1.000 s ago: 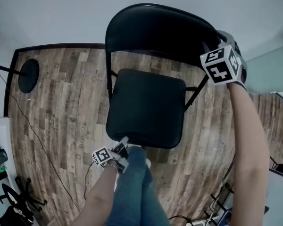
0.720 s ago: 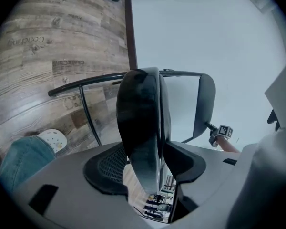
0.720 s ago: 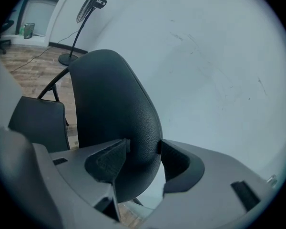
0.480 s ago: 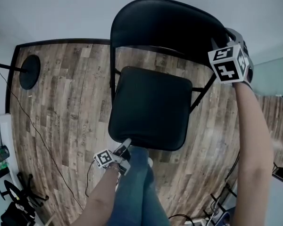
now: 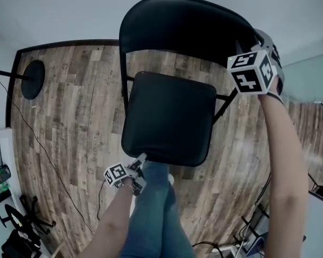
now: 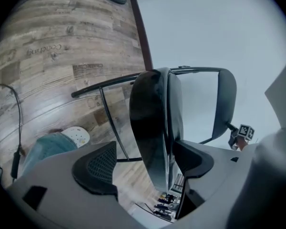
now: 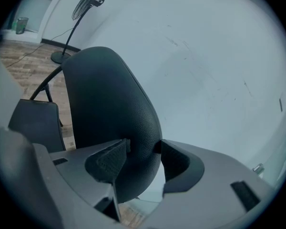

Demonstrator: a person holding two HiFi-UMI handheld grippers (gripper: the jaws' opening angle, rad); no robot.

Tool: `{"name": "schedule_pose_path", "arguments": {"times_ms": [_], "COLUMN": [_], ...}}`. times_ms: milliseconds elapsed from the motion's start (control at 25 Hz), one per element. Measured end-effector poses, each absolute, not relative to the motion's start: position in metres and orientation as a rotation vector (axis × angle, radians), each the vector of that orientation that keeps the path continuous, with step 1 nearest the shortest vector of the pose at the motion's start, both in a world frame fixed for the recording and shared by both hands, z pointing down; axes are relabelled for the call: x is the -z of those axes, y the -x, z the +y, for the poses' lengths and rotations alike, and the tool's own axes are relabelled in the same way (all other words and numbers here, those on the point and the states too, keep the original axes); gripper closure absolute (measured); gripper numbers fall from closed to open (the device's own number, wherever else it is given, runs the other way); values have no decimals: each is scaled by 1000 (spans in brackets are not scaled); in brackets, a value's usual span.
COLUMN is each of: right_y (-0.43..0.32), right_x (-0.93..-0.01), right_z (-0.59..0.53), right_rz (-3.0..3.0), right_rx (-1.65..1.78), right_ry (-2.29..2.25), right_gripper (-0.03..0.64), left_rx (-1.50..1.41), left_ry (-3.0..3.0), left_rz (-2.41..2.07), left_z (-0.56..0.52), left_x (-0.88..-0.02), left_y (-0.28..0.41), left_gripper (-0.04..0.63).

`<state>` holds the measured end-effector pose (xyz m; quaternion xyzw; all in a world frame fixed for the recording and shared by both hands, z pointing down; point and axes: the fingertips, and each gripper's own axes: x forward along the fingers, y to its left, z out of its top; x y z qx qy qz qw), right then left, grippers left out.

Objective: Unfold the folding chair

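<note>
The black folding chair stands open on the wood floor, its seat (image 5: 169, 117) nearly level and its backrest (image 5: 183, 28) by the wall. My left gripper (image 5: 138, 164) is at the seat's front edge; in the left gripper view (image 6: 145, 149) the seat edge (image 6: 152, 123) lies between its jaws. They are opening, with a gap between the seat and the left pad (image 6: 97, 168). My right gripper (image 5: 257, 41) is shut on the backrest's top right corner, where both pads press the padded backrest (image 7: 109, 109) in the right gripper view (image 7: 144, 149).
The person's jeans leg (image 5: 151, 208) and a white shoe (image 6: 76, 136) are just in front of the seat. A round stand base (image 5: 32, 79) and a thin cable (image 5: 48, 160) lie on the floor at left. The pale wall is close behind the chair.
The seat has tipped a little further down. The left gripper has dropped slightly to the lower left at the seat's front edge. The right gripper stays on the backrest corner.
</note>
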<state>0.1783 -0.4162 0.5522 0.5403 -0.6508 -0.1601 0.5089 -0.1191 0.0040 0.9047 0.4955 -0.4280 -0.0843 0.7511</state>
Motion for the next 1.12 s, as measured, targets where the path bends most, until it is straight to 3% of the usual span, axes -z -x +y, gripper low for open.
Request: {"name": "schedule_pose_path", "arguments": {"times_ms": [320,960,1120], "right_y": [-172,-166,-163], "right_x": [-551,-550,-547], "right_z": [-376,-333,-315], "right_rz": [-1492,-1451,-1510], "right_rx": [370,326,352], "right_ry": [-1341,-1390,-1457], "right_gripper": [410,410,408], "left_rx": [-100,-552,-578], "left_ry": [-1067,-973,-977], "left_rz": [-1065,-1280,-1311], "left_z": [33,53,55], "left_x": [-927,-925,-916], "left_y": [136,155,154], "left_gripper": [160,160,206]}}
